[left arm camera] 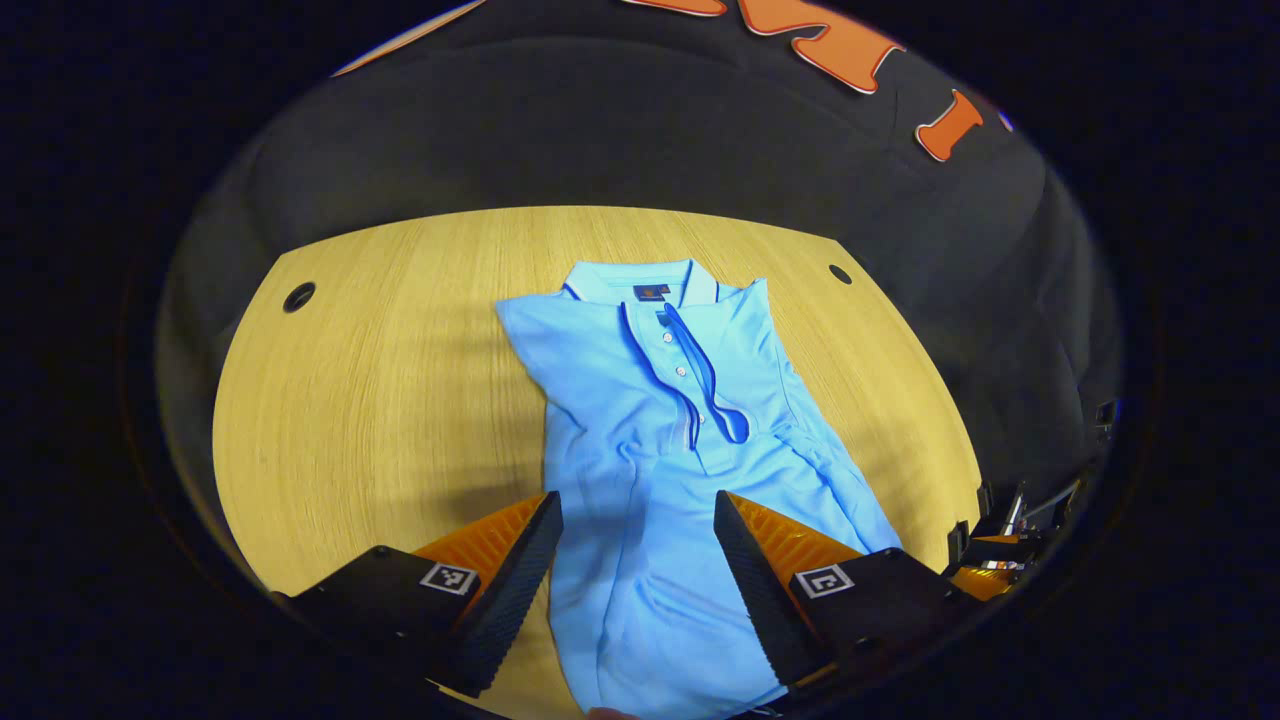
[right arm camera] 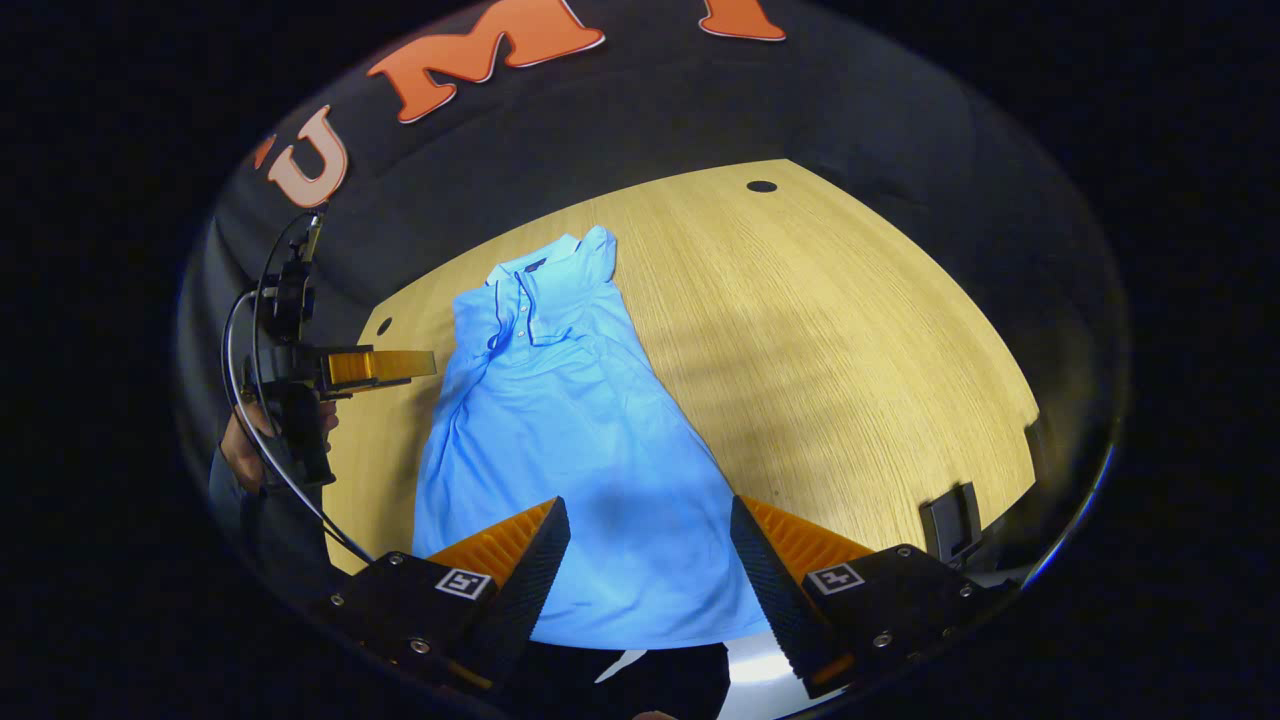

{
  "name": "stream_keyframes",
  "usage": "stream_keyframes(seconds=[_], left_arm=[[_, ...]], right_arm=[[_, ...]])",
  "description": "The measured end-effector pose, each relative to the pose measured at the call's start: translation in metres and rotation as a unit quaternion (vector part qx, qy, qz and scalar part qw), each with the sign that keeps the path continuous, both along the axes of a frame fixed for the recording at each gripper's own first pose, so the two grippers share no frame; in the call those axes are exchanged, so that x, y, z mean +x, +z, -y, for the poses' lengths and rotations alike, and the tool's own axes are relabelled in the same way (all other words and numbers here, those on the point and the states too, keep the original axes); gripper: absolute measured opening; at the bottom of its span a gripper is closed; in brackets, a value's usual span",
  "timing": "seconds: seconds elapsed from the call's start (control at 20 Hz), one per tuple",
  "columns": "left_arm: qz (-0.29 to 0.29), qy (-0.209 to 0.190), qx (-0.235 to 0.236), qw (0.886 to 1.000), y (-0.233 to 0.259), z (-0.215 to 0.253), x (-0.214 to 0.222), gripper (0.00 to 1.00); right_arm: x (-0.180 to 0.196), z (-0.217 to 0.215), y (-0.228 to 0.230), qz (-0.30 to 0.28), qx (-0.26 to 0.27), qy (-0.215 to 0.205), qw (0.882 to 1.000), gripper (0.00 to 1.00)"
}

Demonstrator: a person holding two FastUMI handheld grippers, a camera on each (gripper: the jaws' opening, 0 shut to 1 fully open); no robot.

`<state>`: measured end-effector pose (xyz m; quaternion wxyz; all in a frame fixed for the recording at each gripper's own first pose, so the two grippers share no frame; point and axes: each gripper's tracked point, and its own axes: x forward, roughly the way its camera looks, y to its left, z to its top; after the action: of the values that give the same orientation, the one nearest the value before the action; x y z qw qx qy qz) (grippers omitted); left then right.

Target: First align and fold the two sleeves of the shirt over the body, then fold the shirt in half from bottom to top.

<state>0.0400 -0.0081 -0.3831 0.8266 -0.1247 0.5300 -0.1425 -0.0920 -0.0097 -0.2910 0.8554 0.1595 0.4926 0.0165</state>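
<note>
Shirt (left arm camera: pixel 640 420) light blue, plain; darker blue piping along placket and collar edge, white buttons, small dark neck label, centre of left gripper view. Table (left arm camera: pixel 380 400) yellow-tan wood grain, dark round holes (left arm camera: pixel 299 296) upper left and upper right. Wall (left arm camera: pixel 600 120) black cloth, top of frame. Square black-and-white markers (right arm camera: pixel 462 582) on gripper bodies, bottom of right gripper view.

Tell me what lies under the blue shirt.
The blue shirt lies flat on the wooden table. Bare wood shows all around it; anything beneath the fabric itself is covered.
</note>
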Motion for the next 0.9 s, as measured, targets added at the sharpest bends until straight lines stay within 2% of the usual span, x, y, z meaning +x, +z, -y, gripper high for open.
stream_keyframes(seconds=[0.2, 0.45, 0.7, 0.9], left_arm=[[-0.014, 0.03, 0.031, 0.999, 0.0, -0.02, -0.051, 0.99], [-0.043, 0.06, 0.019, 0.997, -0.001, -0.02, -0.112, 1.0], [-0.054, 0.047, 0.026, 0.997, -0.011, -0.016, -0.171, 0.99], [-0.064, 0.034, 0.06, 0.996, -0.022, -0.023, -0.207, 0.99]], right_arm=[[-0.015, 0.005, -0.011, -0.012, -0.003, 0.033, 0.999, 0.99], [-0.04, 0.009, -0.03, -0.033, -0.005, 0.064, 0.997, 0.99], [-0.06, 0.016, -0.055, -0.058, -0.013, 0.087, 0.994, 0.99], [-0.074, 0.021, -0.07, -0.074, -0.022, 0.096, 0.992, 0.99]])
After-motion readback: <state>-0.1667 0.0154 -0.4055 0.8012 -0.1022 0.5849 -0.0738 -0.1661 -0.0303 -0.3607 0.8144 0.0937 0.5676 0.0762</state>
